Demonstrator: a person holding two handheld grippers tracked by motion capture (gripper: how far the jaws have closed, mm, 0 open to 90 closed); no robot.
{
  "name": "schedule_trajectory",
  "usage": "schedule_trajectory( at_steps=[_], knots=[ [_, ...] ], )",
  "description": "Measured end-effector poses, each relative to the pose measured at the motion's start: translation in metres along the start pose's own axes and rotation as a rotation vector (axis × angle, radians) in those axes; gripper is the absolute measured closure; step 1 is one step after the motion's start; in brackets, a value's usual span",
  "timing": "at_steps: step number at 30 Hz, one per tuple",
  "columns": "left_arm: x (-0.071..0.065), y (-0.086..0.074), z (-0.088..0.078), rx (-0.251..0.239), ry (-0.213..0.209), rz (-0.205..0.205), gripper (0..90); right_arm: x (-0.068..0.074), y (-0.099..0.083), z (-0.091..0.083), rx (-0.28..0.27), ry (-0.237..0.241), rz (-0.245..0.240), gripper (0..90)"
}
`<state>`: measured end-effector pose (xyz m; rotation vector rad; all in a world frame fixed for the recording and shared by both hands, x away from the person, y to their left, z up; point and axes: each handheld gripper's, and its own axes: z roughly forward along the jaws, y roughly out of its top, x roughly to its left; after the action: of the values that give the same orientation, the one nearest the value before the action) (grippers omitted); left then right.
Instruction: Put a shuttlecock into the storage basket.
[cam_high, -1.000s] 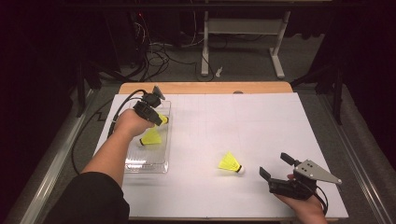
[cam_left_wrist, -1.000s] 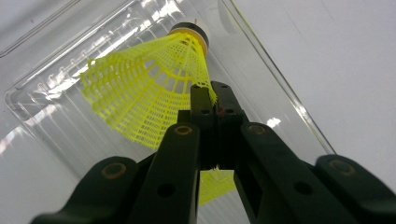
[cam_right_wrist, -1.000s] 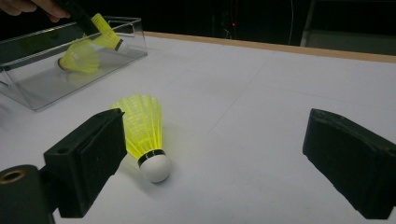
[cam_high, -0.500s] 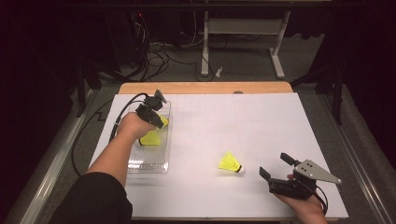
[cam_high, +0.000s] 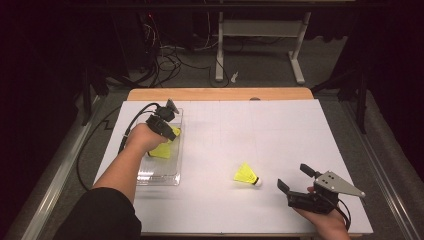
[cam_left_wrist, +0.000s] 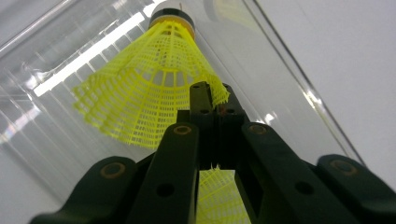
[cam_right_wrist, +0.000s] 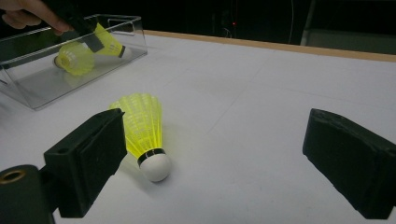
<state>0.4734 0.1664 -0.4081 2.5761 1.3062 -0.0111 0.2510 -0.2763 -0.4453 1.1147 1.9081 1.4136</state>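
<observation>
Left gripper (cam_left_wrist: 212, 100) clamped on yellow shuttlecock (cam_left_wrist: 149, 79) inside clear box (cam_high: 172, 176).

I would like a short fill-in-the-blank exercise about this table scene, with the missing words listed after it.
1. The left gripper is shut on the skirt of a ____ shuttlecock.
2. That shuttlecock is inside a clear plastic ____.
3. The jaws of the right gripper stand ____.
4. Another shuttlecock lies on the white ____, outside the box.

Missing words: yellow; box; open; table
</observation>
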Motion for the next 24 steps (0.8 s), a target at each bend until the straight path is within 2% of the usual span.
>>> schedule_trajectory(
  at_steps=[7,16,24],
  knots=[
    [-0.0029,-0.0050,0.0079,0.033,-0.015,0.010,88.4,0.0004,0.0005,-0.0009,-0.001,-0.005,0.002,7.0],
    [-0.0063,-0.0054,0.0086,0.045,-0.014,0.009,86.6,0.0009,0.0010,-0.0011,-0.003,-0.003,0.000,6.9],
    [-0.0065,-0.0069,0.0052,0.051,-0.001,0.002,78.6,0.0011,0.0014,-0.0016,-0.006,-0.001,-0.004,6.9]
  ],
)
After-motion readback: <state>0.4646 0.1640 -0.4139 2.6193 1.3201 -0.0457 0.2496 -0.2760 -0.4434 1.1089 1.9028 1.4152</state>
